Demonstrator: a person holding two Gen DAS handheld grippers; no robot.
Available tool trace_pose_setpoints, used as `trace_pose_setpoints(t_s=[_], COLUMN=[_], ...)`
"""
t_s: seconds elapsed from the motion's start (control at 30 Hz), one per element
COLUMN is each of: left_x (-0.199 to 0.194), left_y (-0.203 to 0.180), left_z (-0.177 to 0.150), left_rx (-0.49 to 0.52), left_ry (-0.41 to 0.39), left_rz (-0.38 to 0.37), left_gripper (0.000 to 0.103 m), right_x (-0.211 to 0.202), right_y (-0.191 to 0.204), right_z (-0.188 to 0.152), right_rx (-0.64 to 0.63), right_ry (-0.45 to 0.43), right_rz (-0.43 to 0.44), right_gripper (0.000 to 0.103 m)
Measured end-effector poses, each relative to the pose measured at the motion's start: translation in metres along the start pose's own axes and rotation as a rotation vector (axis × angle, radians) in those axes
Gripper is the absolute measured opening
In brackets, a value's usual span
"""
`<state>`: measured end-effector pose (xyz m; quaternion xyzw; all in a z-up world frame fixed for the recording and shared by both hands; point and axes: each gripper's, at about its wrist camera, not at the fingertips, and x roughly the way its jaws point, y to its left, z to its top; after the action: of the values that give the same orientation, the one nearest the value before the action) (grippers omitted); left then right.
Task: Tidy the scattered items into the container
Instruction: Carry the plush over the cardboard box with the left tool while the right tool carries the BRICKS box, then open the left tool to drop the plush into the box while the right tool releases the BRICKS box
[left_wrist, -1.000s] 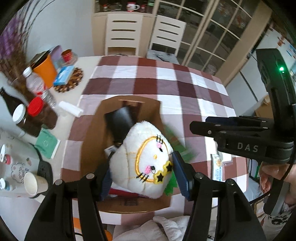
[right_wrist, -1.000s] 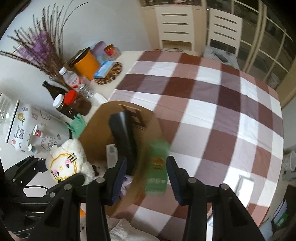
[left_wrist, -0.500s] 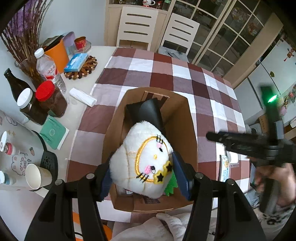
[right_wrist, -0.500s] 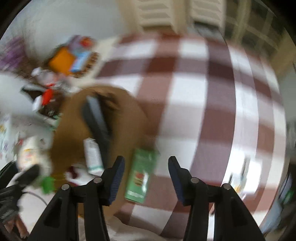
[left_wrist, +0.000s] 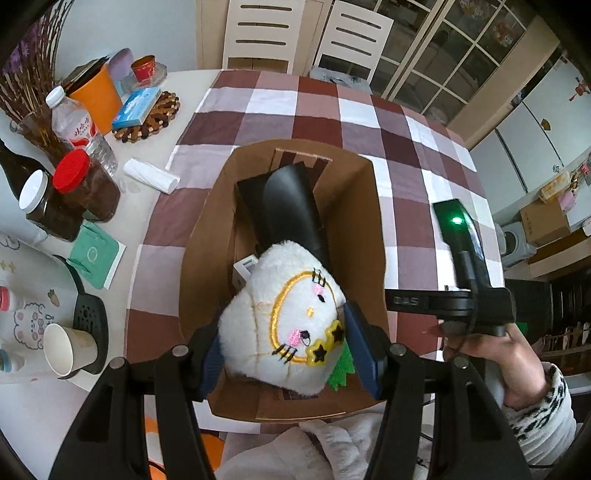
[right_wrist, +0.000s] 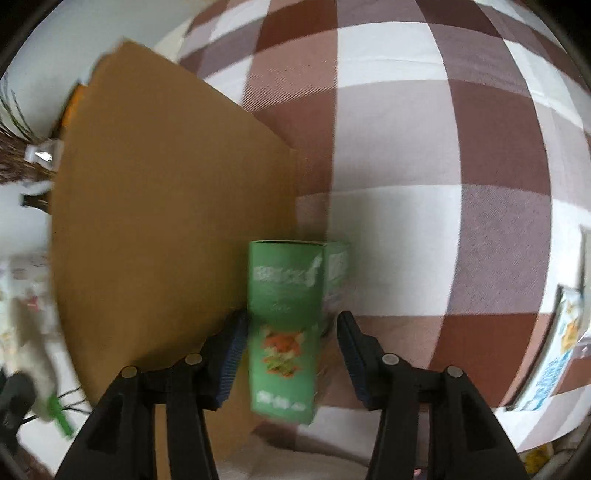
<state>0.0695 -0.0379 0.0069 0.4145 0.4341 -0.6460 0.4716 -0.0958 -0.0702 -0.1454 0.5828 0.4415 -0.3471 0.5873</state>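
The left tool (left_wrist: 282, 345) clamps a white plush (left_wrist: 282, 325) between its blue pads, hanging over the near end of the open cardboard box (left_wrist: 373, 206) on the checked desk (left_wrist: 369, 122); the drop is straight down. A black object (left_wrist: 291, 206) already lies lengthwise inside. To the right, outside the box wall, a green carton (right_wrist: 286, 325) lies flat on the desk beside that wall, its long axis running away from the right tool (right_wrist: 290, 332). That tool is the nearer one. Its jaws have just been opening and stand moderately apart astride the carton; the left pad looks to touch it, the right stands clear, so it seems not gripped.
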Motion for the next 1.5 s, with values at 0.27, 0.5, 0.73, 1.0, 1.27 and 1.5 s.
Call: trace_pose_setpoints(t_s=[0.27, 0.5, 0.73, 1.0, 1.27, 1.5], left_x=[0.003, 0.004, -0.001, -0.007, -0.008, -0.005], left_y=[0.003, 0.003, -0.004, 0.002, 0.019, 0.023], left_z=[-0.003, -0.002, -0.001, -0.004, -0.006, -0.004], left_rx=[-0.01, -0.009, 0.021, 0.013, -0.031, -0.045], left_ry=[0.01, 0.01, -0.005, -0.023, -0.019, -0.015], left_rz=[0.002, -0.021, -0.018, 0.02, 0.042, 0.041], left_gripper=[0.06, 0.06, 0.06, 0.06, 0.06, 0.06], right_x=[0.016, -0.068, -0.172, -0.185, -0.131, -0.128], right_y=[-0.005, 0.003, 0.051, 0.131, 0.153, 0.156], right_z=[-0.005, -0.012, 0.0, -0.004, -0.019, -0.018], right_rx=[-0.028, -0.05, -0.139, -0.346, -0.414, -0.433], right_ry=[-0.01, -0.195, -0.424, -0.422, -0.262, -0.244], right_rz=[-0.087, -0.089, -0.091, -0.038, -0.046, -0.049], right_gripper=[0.044, 0.044, 0.044, 0.044, 0.044, 0.044])
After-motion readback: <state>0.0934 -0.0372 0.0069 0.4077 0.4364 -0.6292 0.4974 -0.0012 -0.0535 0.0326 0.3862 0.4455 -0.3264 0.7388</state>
